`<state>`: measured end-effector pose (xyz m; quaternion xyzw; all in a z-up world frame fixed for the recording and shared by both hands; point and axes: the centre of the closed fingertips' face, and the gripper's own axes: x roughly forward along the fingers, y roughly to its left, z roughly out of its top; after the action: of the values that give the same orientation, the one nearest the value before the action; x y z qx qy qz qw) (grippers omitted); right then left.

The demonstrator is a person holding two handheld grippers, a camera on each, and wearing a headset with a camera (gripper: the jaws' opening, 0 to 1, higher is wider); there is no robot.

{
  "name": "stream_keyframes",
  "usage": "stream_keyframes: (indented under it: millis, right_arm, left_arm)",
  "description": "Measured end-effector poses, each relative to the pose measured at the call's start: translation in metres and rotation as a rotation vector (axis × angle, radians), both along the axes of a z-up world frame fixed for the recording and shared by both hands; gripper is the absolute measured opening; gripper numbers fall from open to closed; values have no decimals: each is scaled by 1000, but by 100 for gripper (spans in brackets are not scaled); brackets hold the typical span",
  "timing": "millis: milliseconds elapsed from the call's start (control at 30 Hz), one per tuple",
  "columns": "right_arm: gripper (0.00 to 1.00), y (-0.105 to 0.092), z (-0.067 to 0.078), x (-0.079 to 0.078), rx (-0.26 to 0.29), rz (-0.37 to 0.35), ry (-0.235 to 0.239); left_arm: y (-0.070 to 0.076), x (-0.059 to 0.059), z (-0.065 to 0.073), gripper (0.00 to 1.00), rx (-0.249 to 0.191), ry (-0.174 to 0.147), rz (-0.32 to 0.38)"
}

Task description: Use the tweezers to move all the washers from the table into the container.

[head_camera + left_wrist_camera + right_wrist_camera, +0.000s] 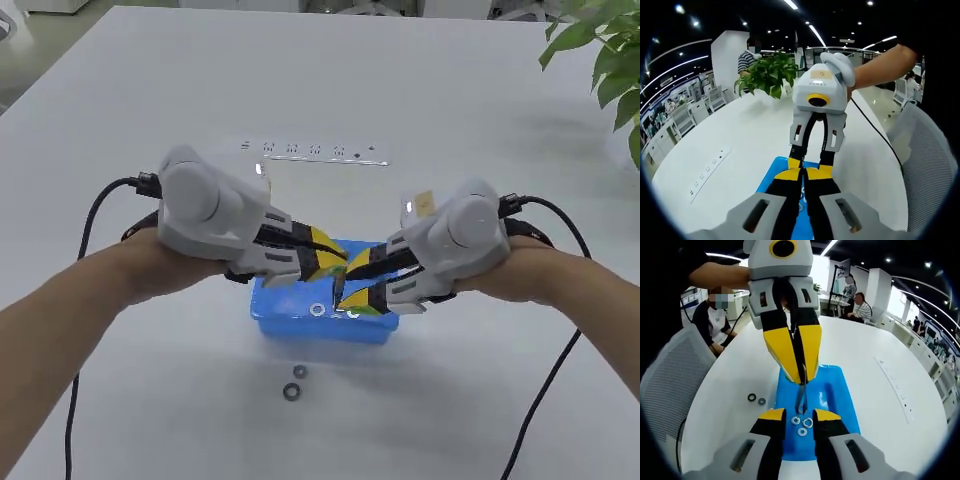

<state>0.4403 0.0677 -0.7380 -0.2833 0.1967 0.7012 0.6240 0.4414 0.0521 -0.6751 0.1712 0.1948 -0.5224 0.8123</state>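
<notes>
On the white table [480,120] stands the blue container [322,328]. Above the container, the left gripper [801,376] has its yellow jaws pinched tight on the tweezers [801,395], whose tips point down into the container. Facing it across the container, the right gripper [800,416] has its jaws parted, gripping nothing, one on either side of the tweezer tips. Three washers [802,431] lie inside the container. Two more lie on the table just outside the container, on the person's side.
</notes>
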Motion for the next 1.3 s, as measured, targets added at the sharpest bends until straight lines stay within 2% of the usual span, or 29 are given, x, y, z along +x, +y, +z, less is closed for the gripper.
stream_keyframes:
  millis: [367,567,1000,1300]
  right_arm:
    - [32,-11,11,-4,12,-65,11]
    - [40,-19,15,-5,14,-110,19]
    - [59,-37,27,-9,33,-201,2]
    - [70,-48,27,-18,41,-250,10]
  left_arm:
    - [3,-9,11,5,1,-3,13]
    - [7,-14,18,5,-1,-4,27]
    - [19,-25,31,5,-12,-2,66]
    - [25,-33,34,5,-17,5,83]
